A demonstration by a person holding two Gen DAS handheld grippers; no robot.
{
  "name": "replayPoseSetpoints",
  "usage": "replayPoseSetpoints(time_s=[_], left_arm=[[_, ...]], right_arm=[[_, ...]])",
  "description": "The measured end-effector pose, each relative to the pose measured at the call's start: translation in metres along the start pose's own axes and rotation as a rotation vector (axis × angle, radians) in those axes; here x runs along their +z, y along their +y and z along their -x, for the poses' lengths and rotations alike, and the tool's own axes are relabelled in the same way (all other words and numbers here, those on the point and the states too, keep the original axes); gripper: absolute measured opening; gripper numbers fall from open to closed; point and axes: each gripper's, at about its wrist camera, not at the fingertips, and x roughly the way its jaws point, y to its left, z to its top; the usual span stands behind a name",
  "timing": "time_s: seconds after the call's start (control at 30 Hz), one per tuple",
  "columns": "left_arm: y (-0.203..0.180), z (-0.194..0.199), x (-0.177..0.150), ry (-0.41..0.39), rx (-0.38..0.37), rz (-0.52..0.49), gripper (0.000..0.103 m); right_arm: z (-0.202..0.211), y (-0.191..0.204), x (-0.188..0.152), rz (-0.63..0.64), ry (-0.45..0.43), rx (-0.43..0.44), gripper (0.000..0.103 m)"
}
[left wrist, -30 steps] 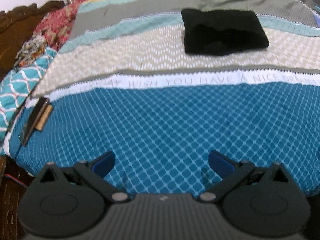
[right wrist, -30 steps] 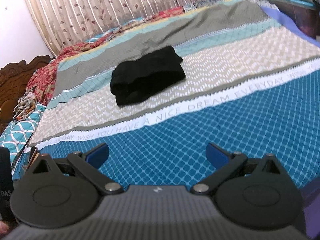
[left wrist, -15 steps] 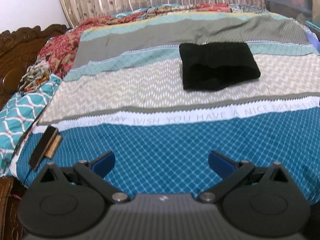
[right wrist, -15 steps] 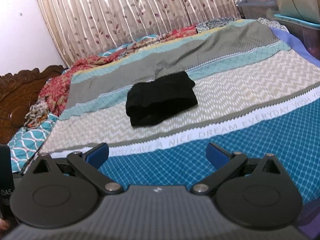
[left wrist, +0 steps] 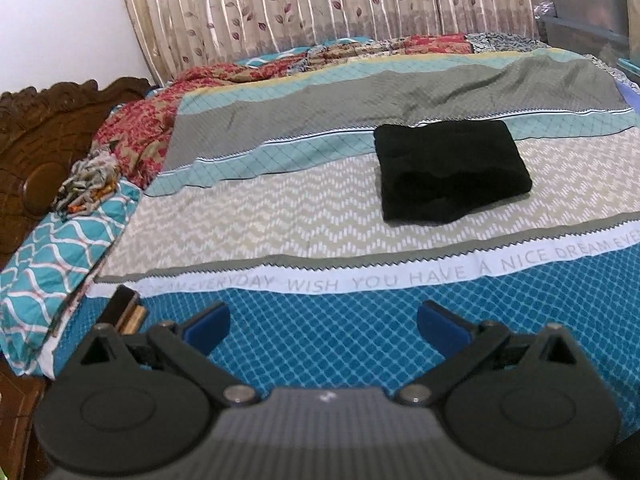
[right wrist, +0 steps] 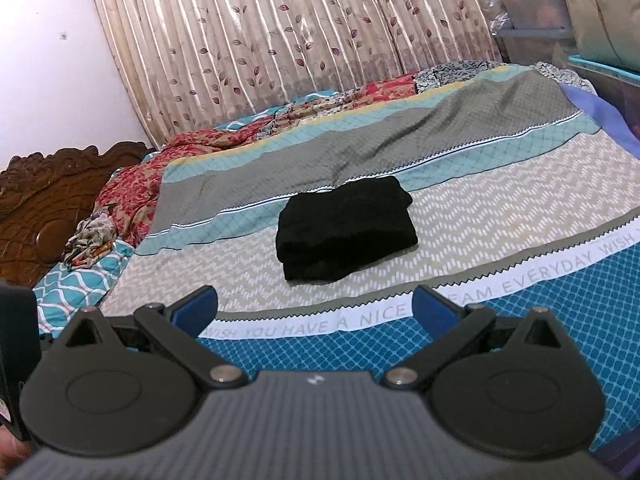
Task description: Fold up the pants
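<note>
Both grippers, left gripper [left wrist: 322, 322] and right gripper [right wrist: 314, 306], are hovering wide open well short of the folded pants [left wrist: 450, 170] lying mid-bedspread [left wrist: 320, 216], where any careless snag risks undoing the fold.

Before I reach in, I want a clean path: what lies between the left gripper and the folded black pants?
Only bedspread. The left wrist view shows nothing else between the left gripper and the folded black pants.

Soft even light (fisheye-warped edges)
</note>
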Motion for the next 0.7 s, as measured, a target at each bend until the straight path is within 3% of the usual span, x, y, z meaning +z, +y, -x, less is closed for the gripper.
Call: replayPoseSetpoints(time_s=[0.7], left_arm=[[0.012,-0.010,0.000,-0.009,0.093,-0.015,0.103]], right_arm=[[0.001,-0.005,0.001,-0.018,0.001,-0.009,0.103]])
